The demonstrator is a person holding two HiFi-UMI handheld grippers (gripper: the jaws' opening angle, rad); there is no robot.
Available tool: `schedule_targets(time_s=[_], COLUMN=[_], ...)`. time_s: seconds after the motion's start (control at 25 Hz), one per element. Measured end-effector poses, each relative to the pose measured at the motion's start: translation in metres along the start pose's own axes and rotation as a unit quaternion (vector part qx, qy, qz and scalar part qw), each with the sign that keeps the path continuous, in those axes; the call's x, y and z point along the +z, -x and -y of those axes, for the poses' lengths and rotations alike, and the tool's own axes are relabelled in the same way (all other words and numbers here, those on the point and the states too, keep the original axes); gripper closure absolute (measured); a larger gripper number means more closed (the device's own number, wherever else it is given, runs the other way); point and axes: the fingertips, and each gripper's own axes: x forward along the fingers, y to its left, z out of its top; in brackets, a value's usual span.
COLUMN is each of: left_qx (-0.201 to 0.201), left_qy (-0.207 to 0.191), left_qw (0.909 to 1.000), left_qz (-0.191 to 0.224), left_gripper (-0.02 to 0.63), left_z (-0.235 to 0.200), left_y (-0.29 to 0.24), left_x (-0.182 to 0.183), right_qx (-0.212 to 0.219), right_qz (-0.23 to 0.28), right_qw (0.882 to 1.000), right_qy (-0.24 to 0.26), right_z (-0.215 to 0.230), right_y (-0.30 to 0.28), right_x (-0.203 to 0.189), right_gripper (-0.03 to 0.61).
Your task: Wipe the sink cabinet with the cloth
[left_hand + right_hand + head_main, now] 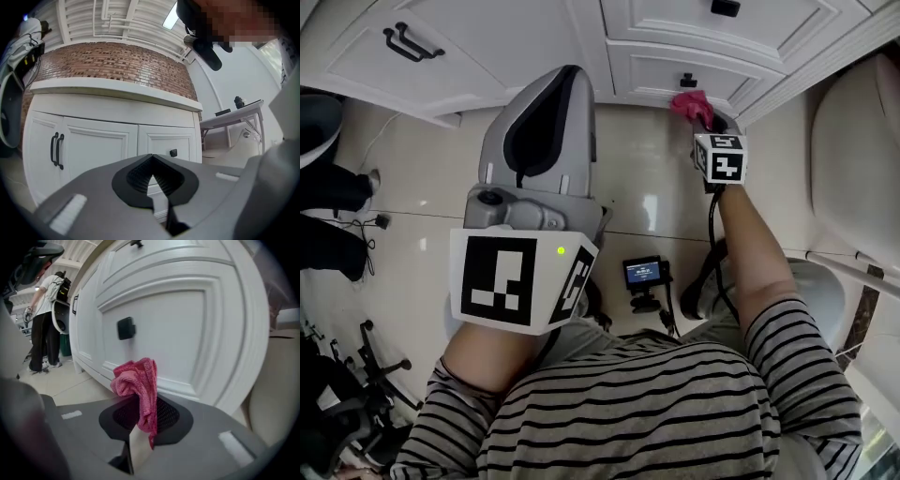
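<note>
Our right tool (143,404) is clenched on the pink cloth (136,378). Its jaws pinch the lower fold, and the bunched top of the cloth presses against the bottom rail of a white cabinet door (168,333), below its small black knob (125,328). From the head view this is low on the cabinet (675,37), just above the tiled floor (647,187).

Our left tool (152,161) is held back from the cabinet. Its jaw tips are closed together with nothing between them, and it faces a door with two black handles (56,150).

Every door and drawer front we see is shut, so we cannot tell what is inside.
</note>
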Motion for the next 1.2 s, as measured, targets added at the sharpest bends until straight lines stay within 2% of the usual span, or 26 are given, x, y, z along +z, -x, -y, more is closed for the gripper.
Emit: schedule_targets(time_s=[0.2, 0.36, 0.52, 0.68, 0.76, 0.88, 1.04, 1.2], left_qx=[-0.003, -0.005, -0.008, -0.007, -0.006, 0.001, 0.006, -0.005], left_qy=[-0.010, -0.025, -0.041, -0.052, -0.051, -0.045, -0.031, -0.041], left_qw=[0.9999, 0.9997, 0.9990, 0.9981, 0.9981, 0.9987, 0.9995, 0.9991], left_qz=[-0.002, 0.000, 0.017, 0.032, 0.034, 0.025, -0.004, -0.011], left_gripper=[0.623, 0.623, 0.623, 0.623, 0.623, 0.623, 0.623, 0.623], left_z=[0.014, 0.025, 0.040, 0.058, 0.064, 0.069, 0.076, 0.083], left_y=[-0.001, 0.001, 0.010, 0.031, 0.043, 0.060, 0.078, 0.079], left_x=[0.001, 0.001, 0.006, 0.029, 0.032, 0.020, -0.012, -0.024], right_qx=[-0.095, -0.109, -0.080, -0.016, 0.017, 0.048, 0.063, 0.071], right_qz=[-0.014, 0.001, 0.044, 0.143, 0.189, 0.239, 0.285, 0.277], right_qw=[0.993, 0.988, 0.982, 0.976, 0.970, 0.961, 0.951, 0.952], right_qy=[-0.069, -0.110, -0.165, -0.162, -0.153, -0.131, -0.098, -0.106], right_z=[0.080, 0.095, 0.080, 0.030, -0.003, -0.045, -0.077, -0.084], right_y=[0.045, 0.095, 0.167, 0.264, 0.306, 0.343, 0.356, 0.338], right_x=[-0.008, 0.020, 0.074, 0.149, 0.170, 0.177, 0.172, 0.162], right_gripper=[0.510, 0.511, 0.509, 0.509, 0.509, 0.509, 0.509, 0.511])
